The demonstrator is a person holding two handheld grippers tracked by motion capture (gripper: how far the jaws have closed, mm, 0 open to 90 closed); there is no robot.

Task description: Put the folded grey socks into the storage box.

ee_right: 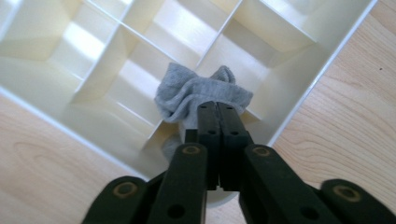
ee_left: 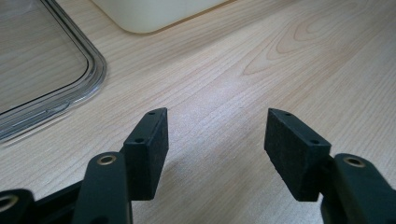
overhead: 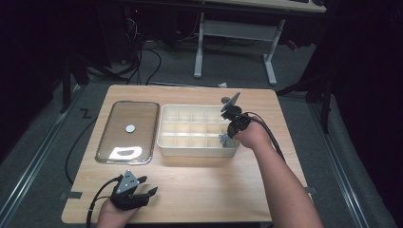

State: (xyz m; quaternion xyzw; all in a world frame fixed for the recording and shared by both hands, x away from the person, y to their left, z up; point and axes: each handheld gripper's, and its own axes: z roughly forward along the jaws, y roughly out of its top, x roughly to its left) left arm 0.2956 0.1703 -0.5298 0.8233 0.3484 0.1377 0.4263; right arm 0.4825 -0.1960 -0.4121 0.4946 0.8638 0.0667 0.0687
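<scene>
- Right gripper (ee_right: 218, 109): its fingers are pressed almost together, pinching a fold of a grey sock (ee_right: 198, 93) at the tips
- The sock hangs bunched from the fingers over the cream divided box (overhead: 164, 142), above the compartments at the box's near right corner; the high view shows it at that corner (overhead: 226, 139)
- Left gripper (overhead: 145, 192): it sits low over the near left part of the desk (overhead: 204, 185); its fingers (ee_left: 152, 149) stand wide apart with bare wood between them, holding and touching nothing
- A clear lid (overhead: 128, 130) lies flat on the desk just left of the box, well apart from both grippers
</scene>
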